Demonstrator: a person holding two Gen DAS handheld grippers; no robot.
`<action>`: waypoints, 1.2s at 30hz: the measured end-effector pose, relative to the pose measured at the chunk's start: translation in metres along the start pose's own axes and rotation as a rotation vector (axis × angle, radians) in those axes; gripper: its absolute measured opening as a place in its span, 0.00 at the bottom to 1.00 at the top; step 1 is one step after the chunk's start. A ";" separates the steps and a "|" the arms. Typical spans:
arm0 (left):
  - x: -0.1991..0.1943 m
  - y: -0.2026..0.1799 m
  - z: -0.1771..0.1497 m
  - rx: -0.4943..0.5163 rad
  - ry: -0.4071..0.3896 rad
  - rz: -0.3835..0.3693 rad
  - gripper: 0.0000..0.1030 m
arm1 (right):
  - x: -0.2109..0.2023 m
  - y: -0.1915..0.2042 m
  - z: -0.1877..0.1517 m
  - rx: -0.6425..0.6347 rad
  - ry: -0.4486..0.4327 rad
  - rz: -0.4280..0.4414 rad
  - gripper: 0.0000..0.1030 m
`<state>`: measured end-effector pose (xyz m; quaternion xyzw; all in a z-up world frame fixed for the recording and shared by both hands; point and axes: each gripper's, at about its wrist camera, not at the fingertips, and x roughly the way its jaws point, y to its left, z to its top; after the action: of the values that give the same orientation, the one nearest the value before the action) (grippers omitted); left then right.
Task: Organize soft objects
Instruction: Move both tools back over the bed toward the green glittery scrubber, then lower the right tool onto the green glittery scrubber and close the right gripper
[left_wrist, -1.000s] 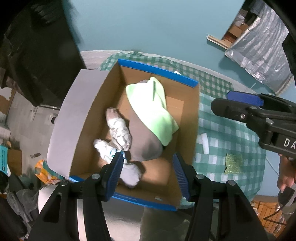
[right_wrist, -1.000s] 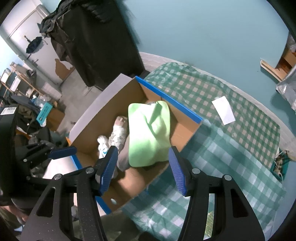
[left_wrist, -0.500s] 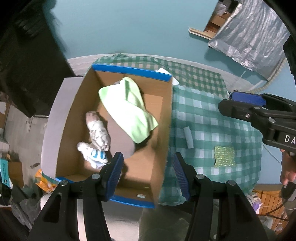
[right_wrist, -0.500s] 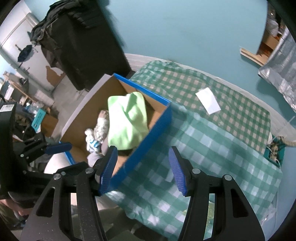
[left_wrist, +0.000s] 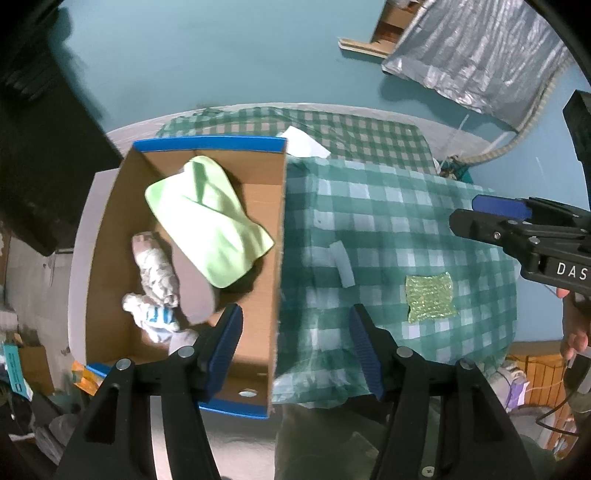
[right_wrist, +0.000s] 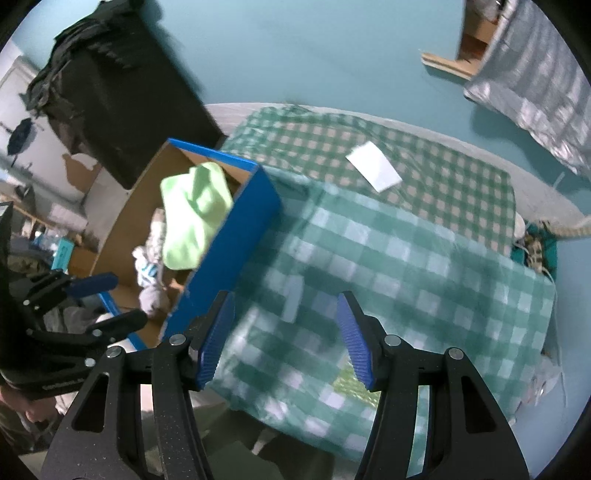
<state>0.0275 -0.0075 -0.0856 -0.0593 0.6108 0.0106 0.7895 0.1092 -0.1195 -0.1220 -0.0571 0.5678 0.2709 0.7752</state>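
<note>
While both grippers, left gripper (left_wrist: 295, 341) and right gripper (right_wrist: 286, 334), hang wide and empty, the flat green sparkly sponge pad (left_wrist: 430, 297) beside the left gripper's right finger looks light, squashy; pinch one edge.

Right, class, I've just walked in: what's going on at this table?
A person holds two handheld grippers above a green checked tablecloth. Both the left gripper and the right gripper are open and empty. The blue-edged cardboard box already holds a light green cloth and rolled socks. A small glittery green sponge lies on the tablecloth.
</note>
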 end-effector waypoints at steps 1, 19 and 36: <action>0.003 -0.003 0.001 0.006 0.007 -0.002 0.59 | 0.000 -0.004 -0.003 0.009 0.004 -0.005 0.56; 0.054 -0.049 0.010 0.100 0.110 -0.033 0.59 | 0.029 -0.083 -0.055 0.187 0.110 -0.094 0.56; 0.109 -0.072 0.015 0.145 0.202 -0.014 0.59 | 0.080 -0.118 -0.089 0.316 0.221 -0.126 0.60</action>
<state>0.0761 -0.0840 -0.1817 -0.0071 0.6860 -0.0453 0.7261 0.1078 -0.2258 -0.2520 0.0005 0.6803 0.1215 0.7228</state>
